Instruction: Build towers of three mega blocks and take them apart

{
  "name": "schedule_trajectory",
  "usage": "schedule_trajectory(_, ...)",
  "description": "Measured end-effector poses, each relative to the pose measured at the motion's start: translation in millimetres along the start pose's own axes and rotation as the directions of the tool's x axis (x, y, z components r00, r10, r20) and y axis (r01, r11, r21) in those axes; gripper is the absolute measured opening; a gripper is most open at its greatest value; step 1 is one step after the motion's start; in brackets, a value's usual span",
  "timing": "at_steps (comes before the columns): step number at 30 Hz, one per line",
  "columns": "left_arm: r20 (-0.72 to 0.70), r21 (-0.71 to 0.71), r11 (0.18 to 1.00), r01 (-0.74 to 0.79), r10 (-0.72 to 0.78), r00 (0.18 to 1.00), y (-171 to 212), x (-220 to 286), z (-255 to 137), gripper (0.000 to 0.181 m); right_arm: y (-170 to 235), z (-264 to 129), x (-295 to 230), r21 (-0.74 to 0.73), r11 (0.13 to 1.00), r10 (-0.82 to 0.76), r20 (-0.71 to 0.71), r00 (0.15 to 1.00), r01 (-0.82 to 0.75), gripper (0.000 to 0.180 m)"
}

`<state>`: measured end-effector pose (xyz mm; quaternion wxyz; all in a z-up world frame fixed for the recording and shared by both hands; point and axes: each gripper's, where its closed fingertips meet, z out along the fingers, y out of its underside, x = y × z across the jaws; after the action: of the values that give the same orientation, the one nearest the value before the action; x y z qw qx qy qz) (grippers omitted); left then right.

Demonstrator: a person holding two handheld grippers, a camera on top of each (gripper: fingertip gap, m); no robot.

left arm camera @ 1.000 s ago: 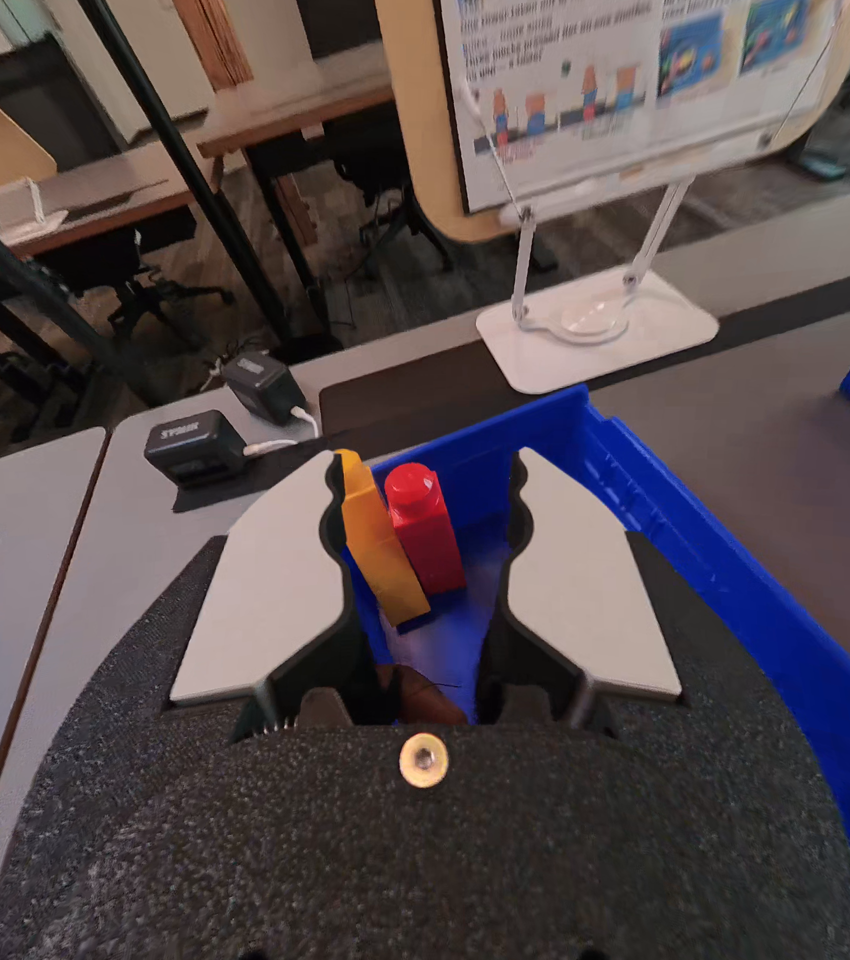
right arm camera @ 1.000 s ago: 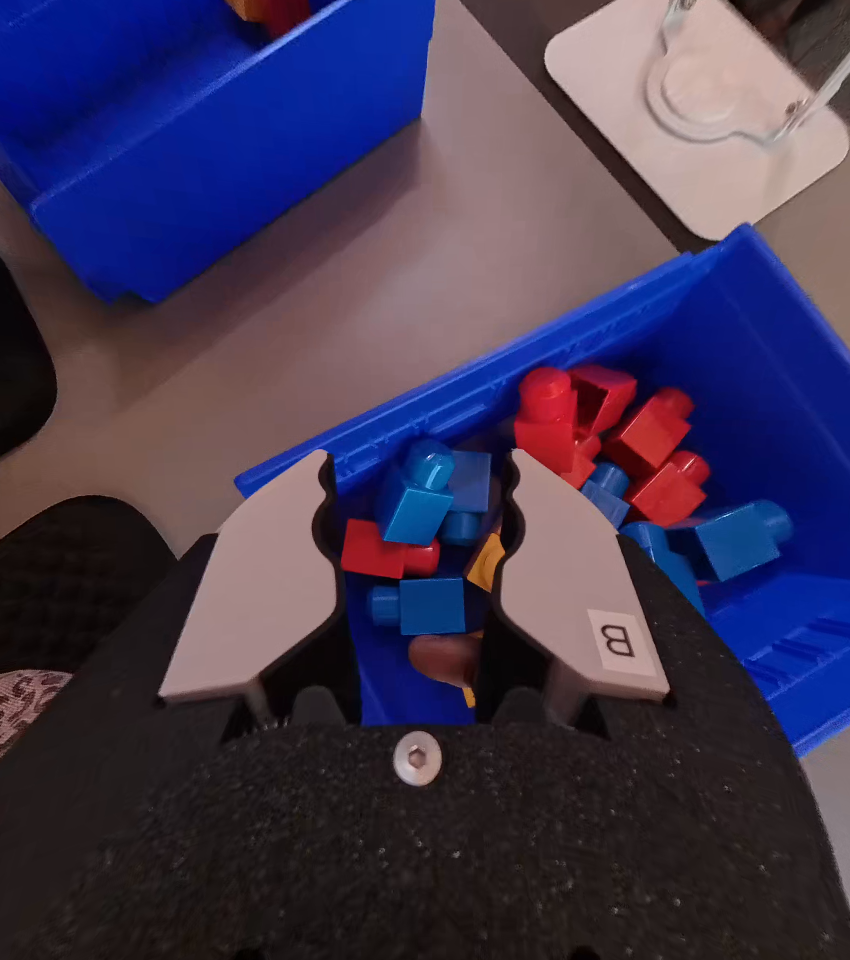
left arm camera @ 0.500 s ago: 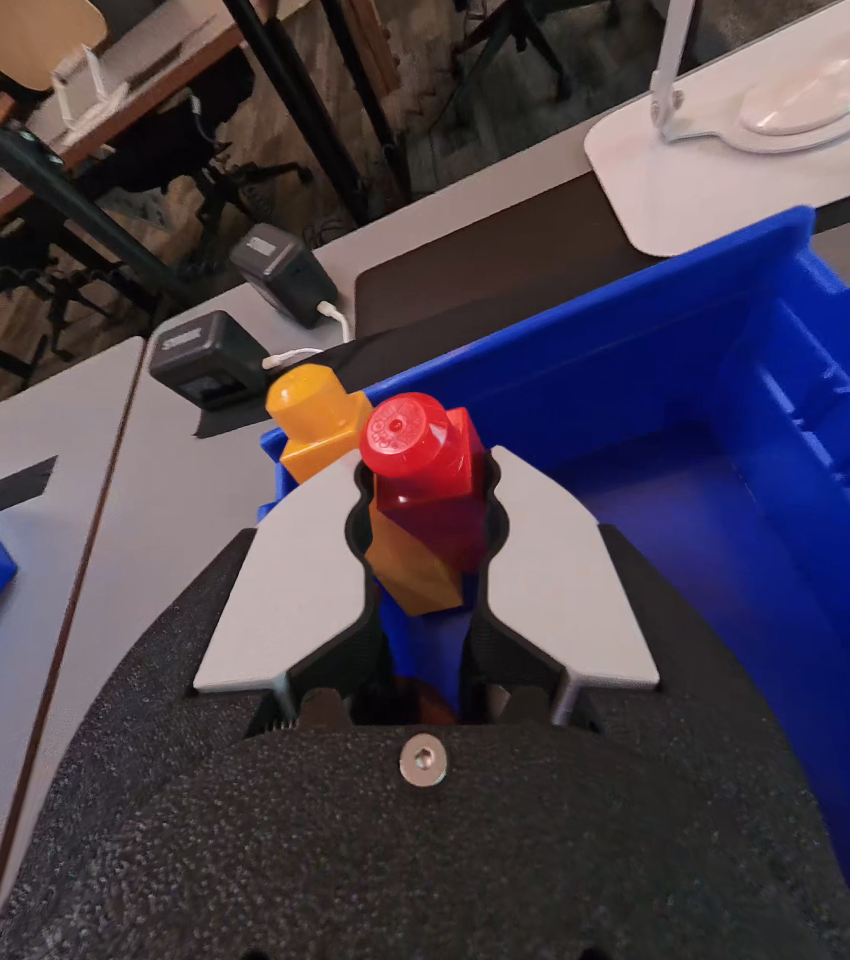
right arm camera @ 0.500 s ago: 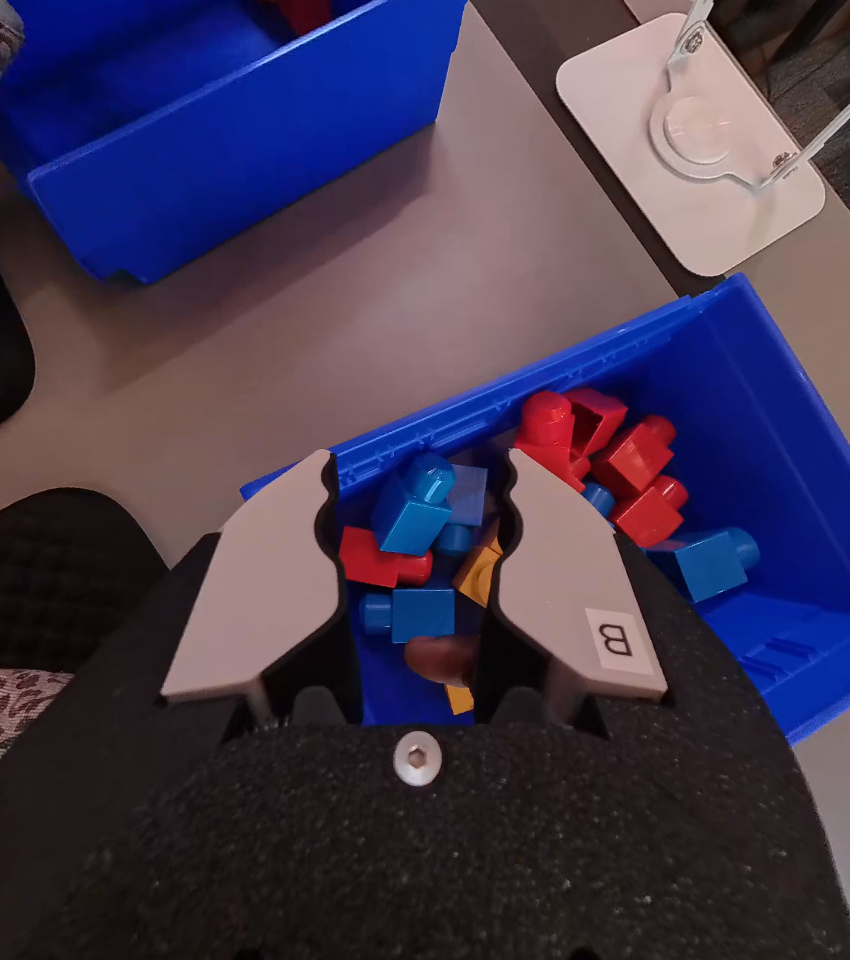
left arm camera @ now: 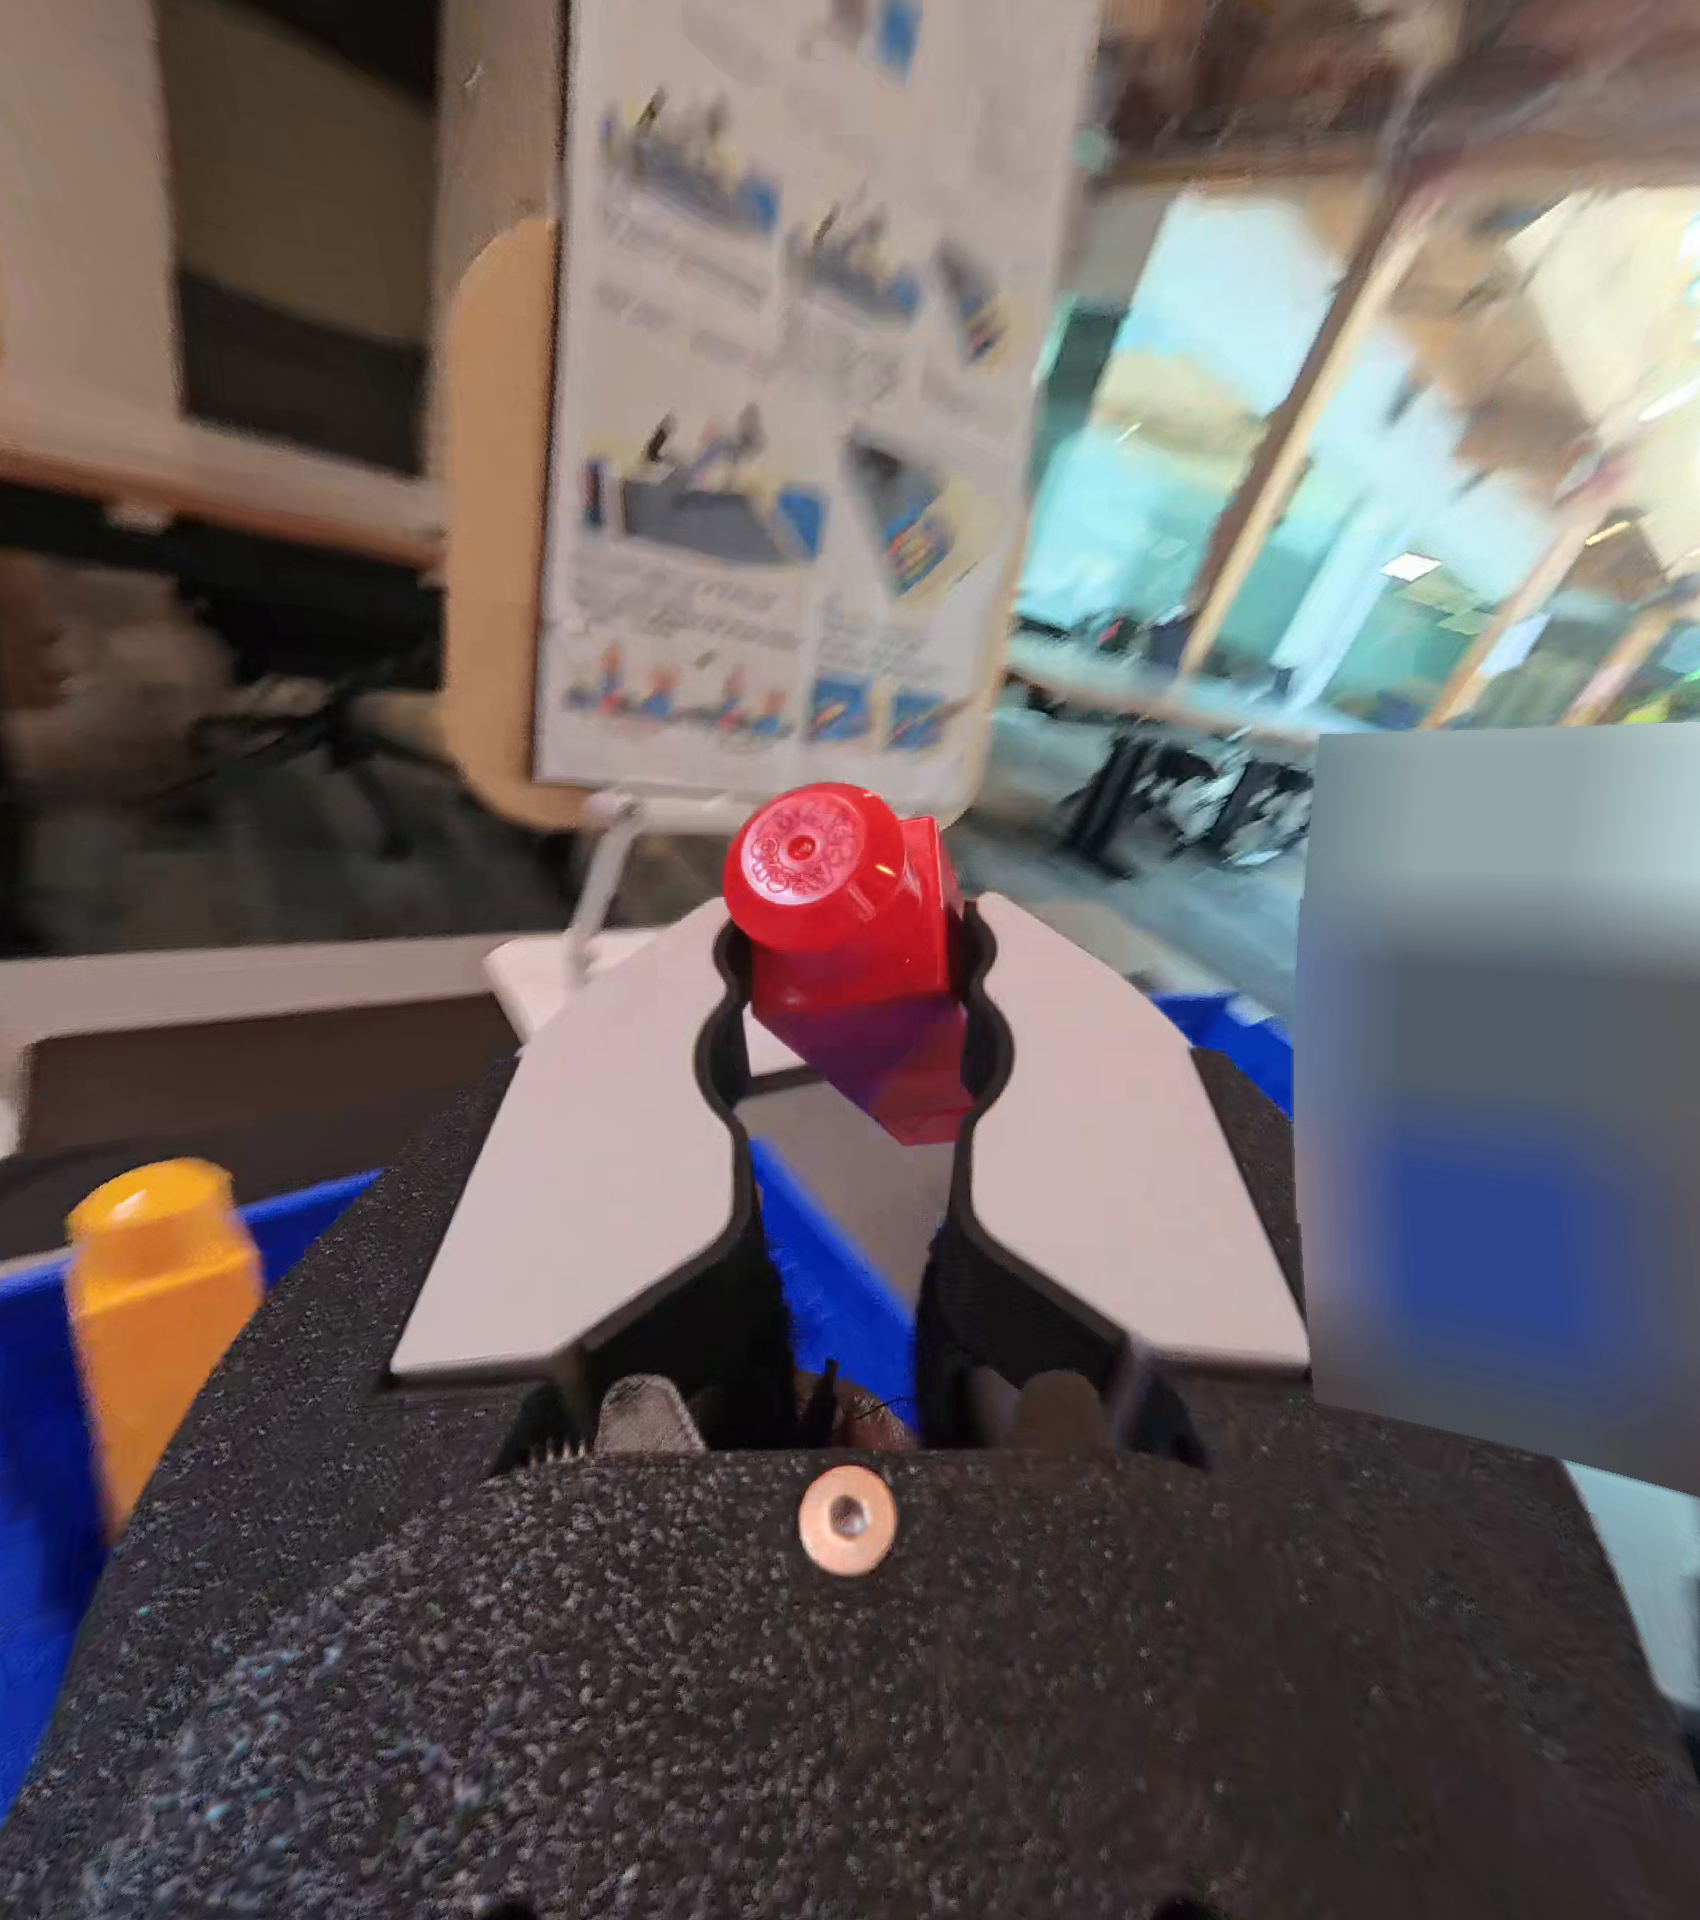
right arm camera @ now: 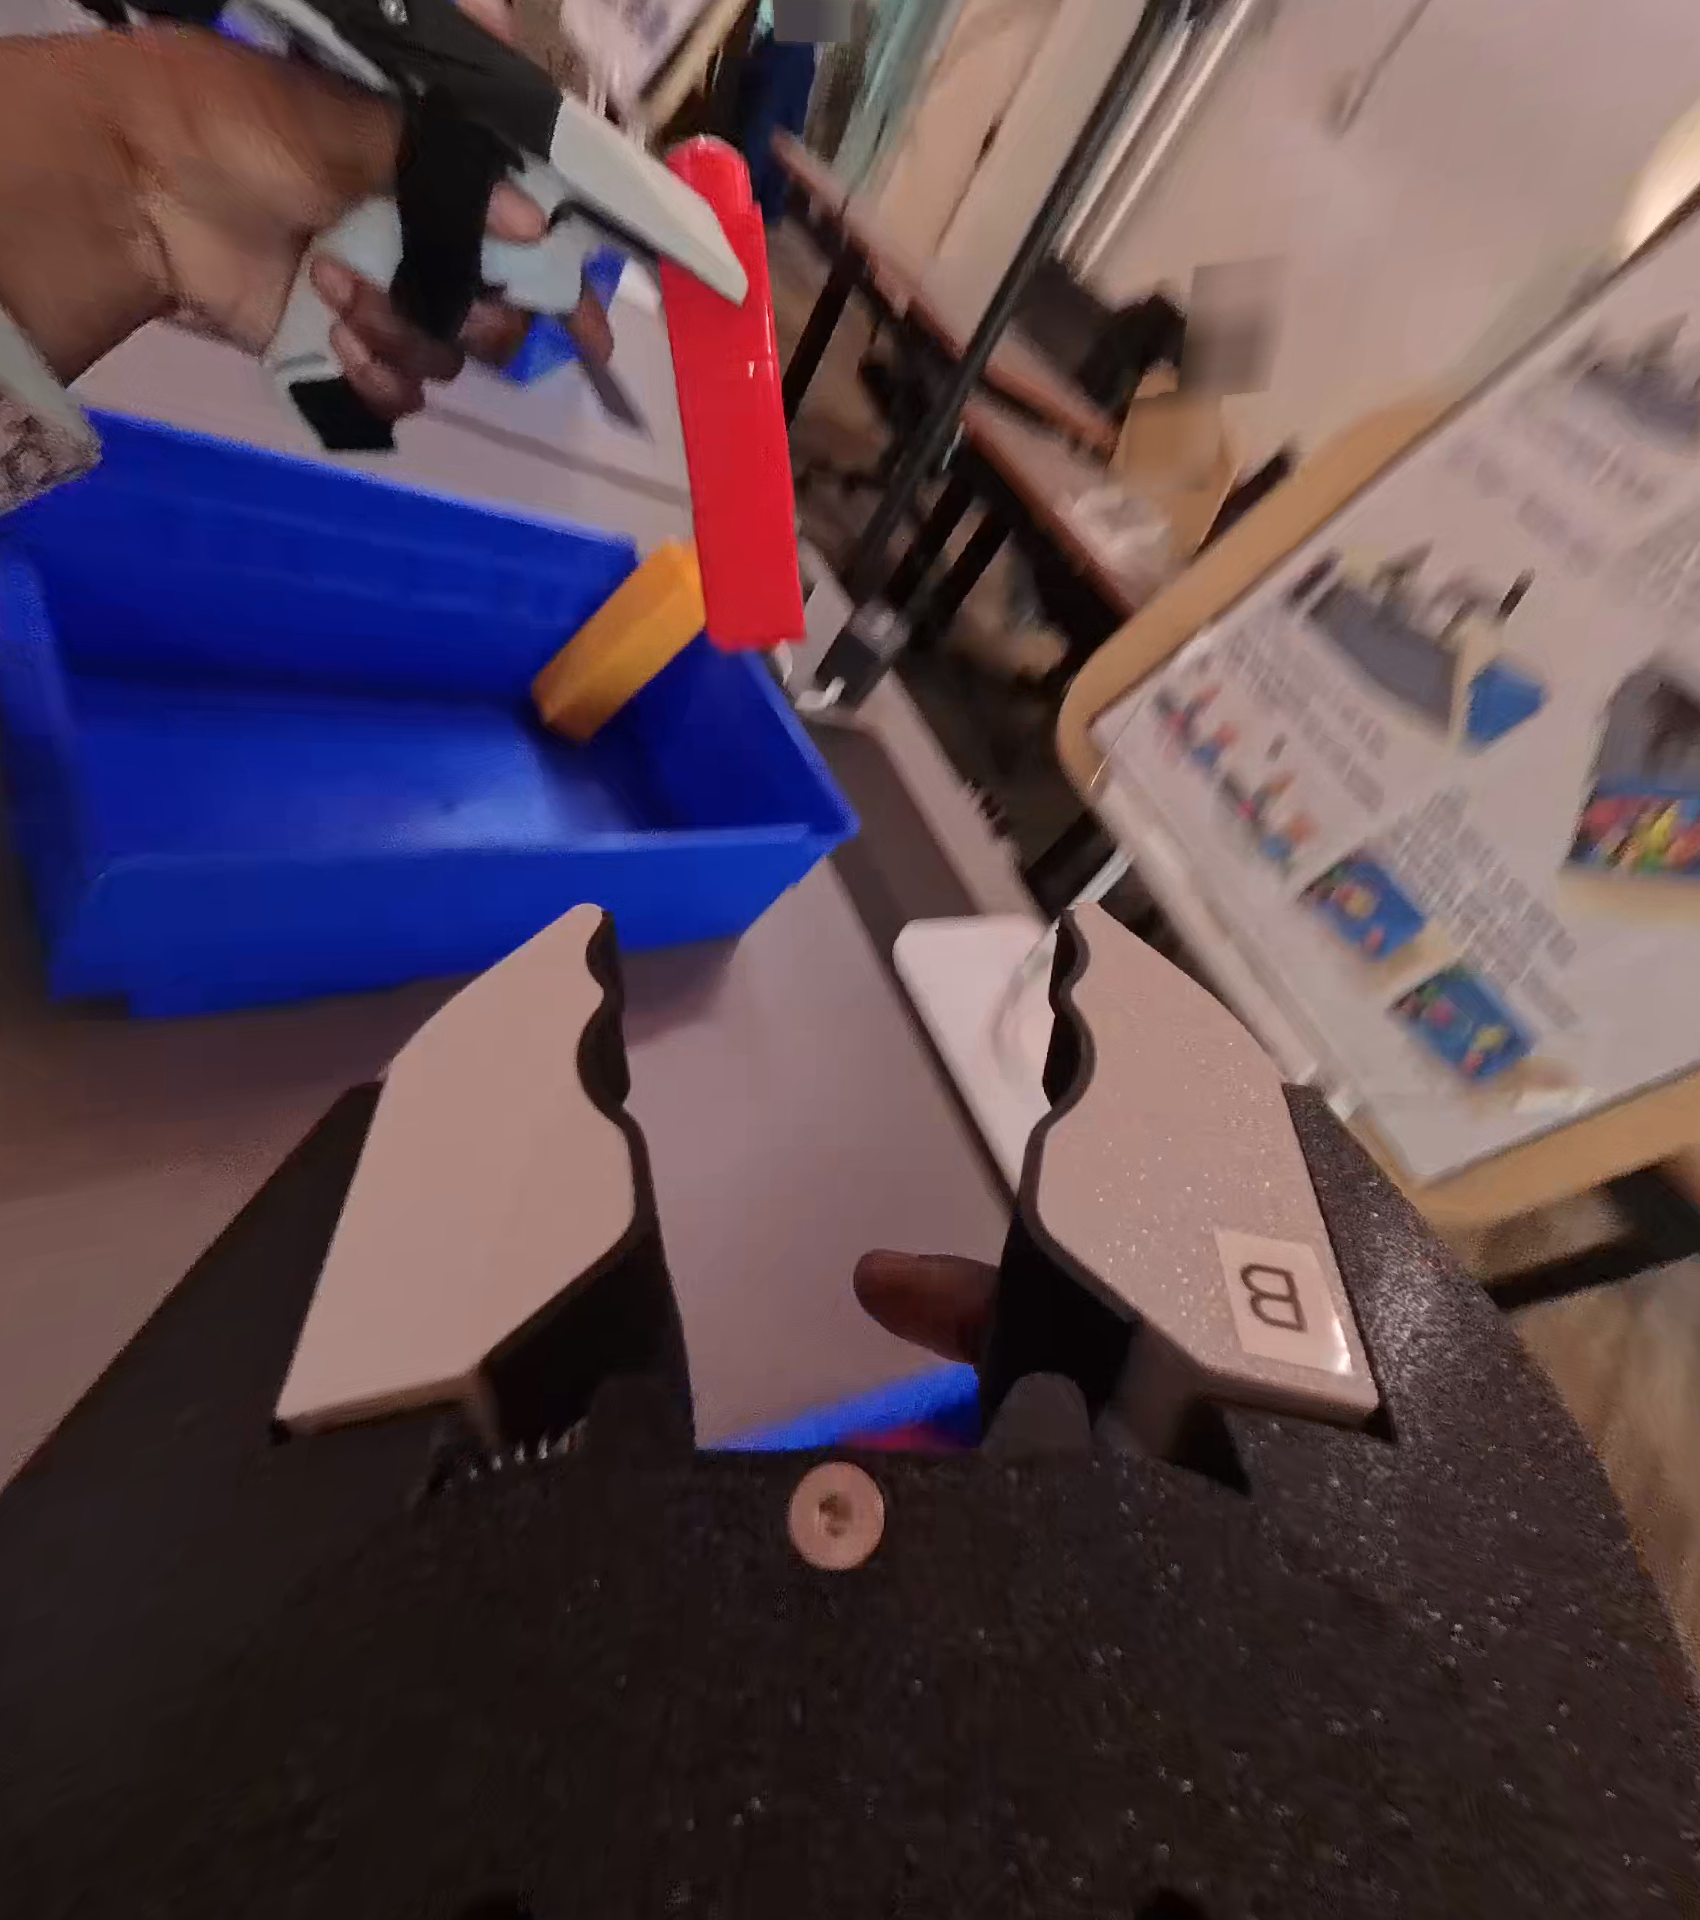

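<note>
My left gripper [left arm camera: 851, 935] is shut on a red tower of mega blocks [left arm camera: 856, 966] and holds it in the air above the blue bin [left arm camera: 15, 1382]. In the right wrist view the same red tower [right arm camera: 732, 416] hangs upright from the left gripper [right arm camera: 711, 260] over the far corner of that bin [right arm camera: 306, 894]. An orange tower [left arm camera: 155, 1320] leans against the bin's corner; it also shows in the right wrist view [right arm camera: 622, 649]. My right gripper [right arm camera: 830, 966] is open and empty, raised above the grey table [right arm camera: 773, 1122].
An instruction board on a stand [right arm camera: 1511, 748] with a white base [right arm camera: 960, 997] stands at the table's far edge; it also shows in the left wrist view [left arm camera: 784, 416]. A hand [right arm camera: 150, 177] holds the left gripper. A second blue bin's edge [right arm camera: 856, 1403] lies under my right gripper. Across from one pair of fingers to the other is roughly 25 centimetres.
My left gripper has lifted the red tower out of the bin, leaving the orange one behind. My right gripper has risen off the bin of loose blocks, swung toward the left bin and opened wider.
</note>
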<state>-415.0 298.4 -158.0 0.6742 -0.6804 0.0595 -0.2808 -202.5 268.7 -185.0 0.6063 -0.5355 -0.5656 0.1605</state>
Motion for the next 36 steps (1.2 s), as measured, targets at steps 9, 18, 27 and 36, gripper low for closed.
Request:
schedule_trajectory(9,-0.471,0.083,0.976,0.204,-0.142,0.871,-35,98,-12,0.037,-84,40,-17,0.335,0.885,-0.221,-0.307,0.926,0.323,0.065)
schedule_trajectory(18,-0.621,0.054,0.966,0.252,-0.165,0.766,-34,135,-6,0.04,-100,23,-16,0.388,0.849,-0.206,-0.38,0.902,0.358,0.035)
schedule_trajectory(27,-0.739,-0.014,0.969,0.246,-0.176,0.651,-21,191,3,0.046,-122,4,-10,0.411,0.832,-0.163,-0.459,0.873,0.371,0.036)
schedule_trajectory(36,-0.629,0.27,0.874,0.404,-0.157,0.761,-76,125,-29,0.037,-111,-20,13,0.388,0.864,-0.121,-0.458,0.88,0.321,0.035)
